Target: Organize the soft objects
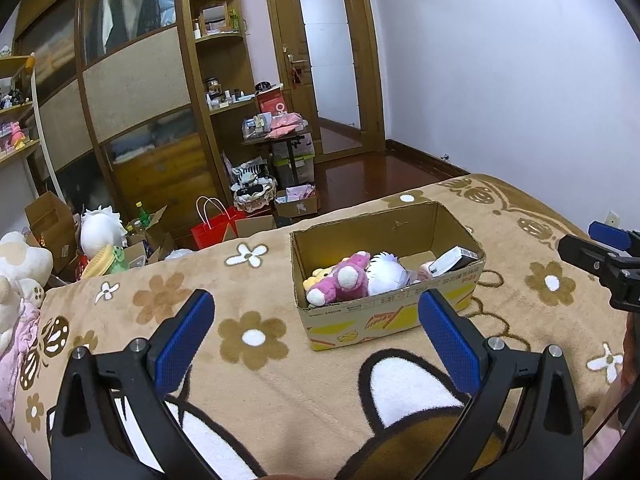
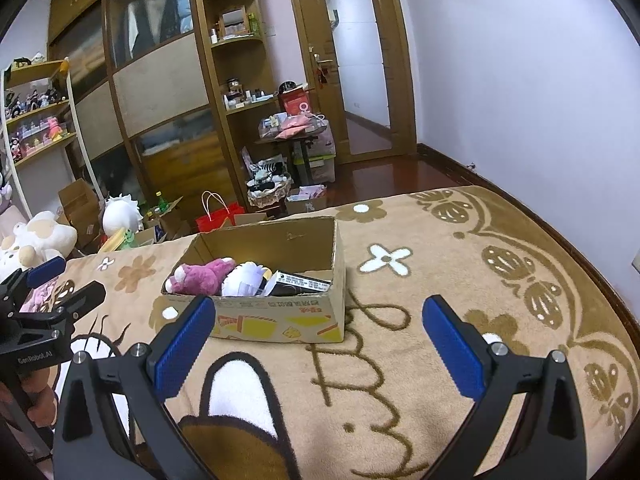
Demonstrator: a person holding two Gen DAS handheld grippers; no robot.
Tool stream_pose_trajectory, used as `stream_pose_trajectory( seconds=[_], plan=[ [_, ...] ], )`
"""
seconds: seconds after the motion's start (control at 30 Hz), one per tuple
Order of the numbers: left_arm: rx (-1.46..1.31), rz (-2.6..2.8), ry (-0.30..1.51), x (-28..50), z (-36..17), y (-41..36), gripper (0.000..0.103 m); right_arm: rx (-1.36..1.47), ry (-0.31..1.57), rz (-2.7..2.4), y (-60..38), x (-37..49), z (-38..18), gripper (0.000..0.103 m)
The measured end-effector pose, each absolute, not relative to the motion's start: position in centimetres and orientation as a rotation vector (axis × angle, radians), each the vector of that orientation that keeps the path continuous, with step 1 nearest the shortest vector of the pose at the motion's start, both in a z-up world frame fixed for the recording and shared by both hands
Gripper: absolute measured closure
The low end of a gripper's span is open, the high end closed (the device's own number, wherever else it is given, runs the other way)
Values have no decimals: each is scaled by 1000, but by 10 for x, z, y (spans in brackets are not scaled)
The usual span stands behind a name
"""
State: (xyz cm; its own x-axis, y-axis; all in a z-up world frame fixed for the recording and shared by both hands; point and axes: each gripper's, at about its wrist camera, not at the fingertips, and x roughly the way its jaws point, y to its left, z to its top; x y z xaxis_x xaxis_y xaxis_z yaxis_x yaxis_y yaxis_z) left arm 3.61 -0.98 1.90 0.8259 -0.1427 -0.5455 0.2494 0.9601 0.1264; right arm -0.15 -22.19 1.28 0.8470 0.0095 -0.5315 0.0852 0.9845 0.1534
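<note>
The cardboard box is matt brown corrugated board with printed yellow panels on its outer wall. It sits on a fleecy, napped blanket (short pile, no sheen). Inside the box, the pink plush toy and white plush toy look furry; beside them a small carton has a smoother printed face. Beyond the box, the wooden floor is glossy, and the red paper bag is slightly shiny.

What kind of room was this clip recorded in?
Most likely a bedroom: a tan flower-patterned fleece blanket covers what looks like a bed, a tall wooden wardrobe with sliding panels lines the far wall, and a wooden door with a glass panel stands beyond.
</note>
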Motion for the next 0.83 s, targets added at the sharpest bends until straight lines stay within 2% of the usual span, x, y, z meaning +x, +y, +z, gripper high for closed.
stream_pose_trajectory(
  seconds=[0.83],
  plan=[
    [202, -192, 541, 34, 17, -12, 2, 177, 560, -47, -224, -3, 12, 0]
  ],
)
